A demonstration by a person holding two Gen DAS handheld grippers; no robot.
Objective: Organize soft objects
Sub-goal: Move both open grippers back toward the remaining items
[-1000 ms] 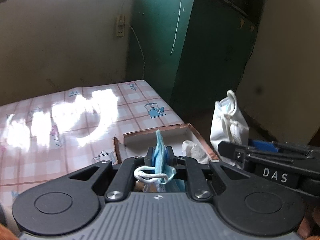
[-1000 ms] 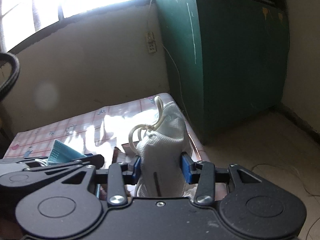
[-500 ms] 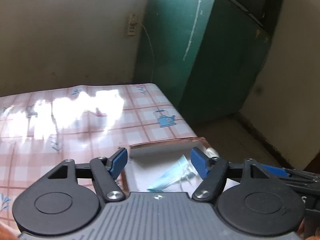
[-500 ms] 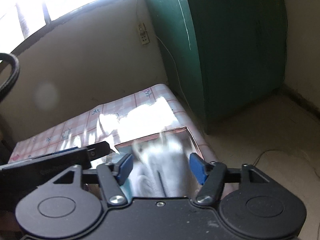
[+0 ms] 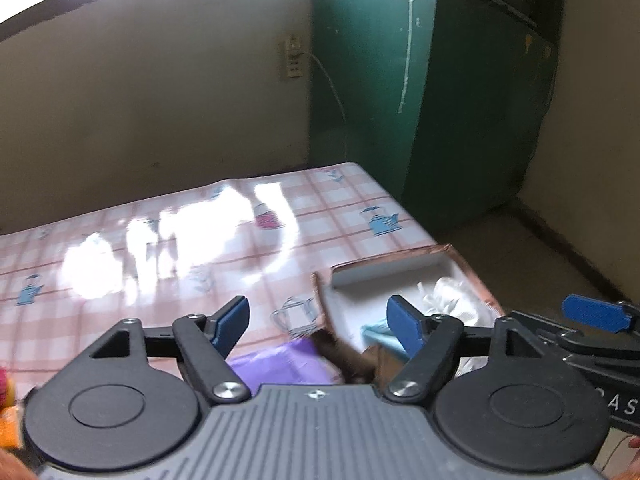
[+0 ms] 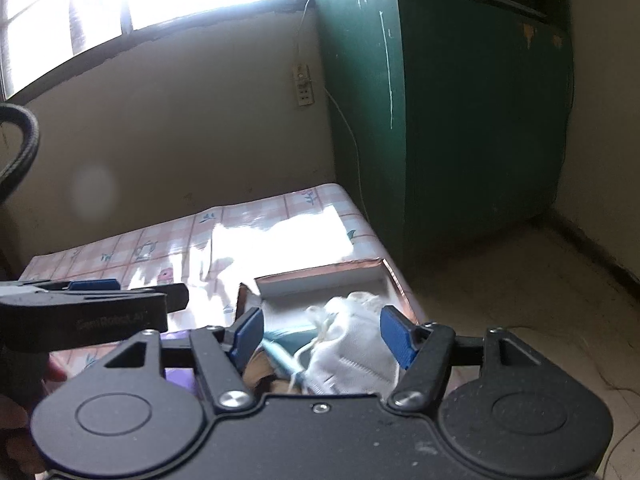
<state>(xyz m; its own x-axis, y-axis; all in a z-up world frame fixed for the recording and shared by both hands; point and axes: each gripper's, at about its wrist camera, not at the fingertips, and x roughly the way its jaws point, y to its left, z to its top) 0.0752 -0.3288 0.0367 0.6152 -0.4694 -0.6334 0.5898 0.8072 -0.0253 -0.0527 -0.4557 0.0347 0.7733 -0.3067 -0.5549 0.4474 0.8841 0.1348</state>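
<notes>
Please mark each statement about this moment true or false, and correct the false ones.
1. The white mask lies inside the box. True.
2. The right gripper is shut on the white mask. False: its jaws stand open and its pads are clear of the mask.
3. A blue mask lies in the box beside the white one. True.
4. The left gripper holds the blue mask. False: it is open and holds nothing.
5. The box sits in the middle of the table. False: it sits at the table's edge, near the green cabinet.

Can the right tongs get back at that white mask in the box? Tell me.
Probably yes: the right tongs stand open just above the white mask, which lies uncovered in the open-topped box.
</notes>
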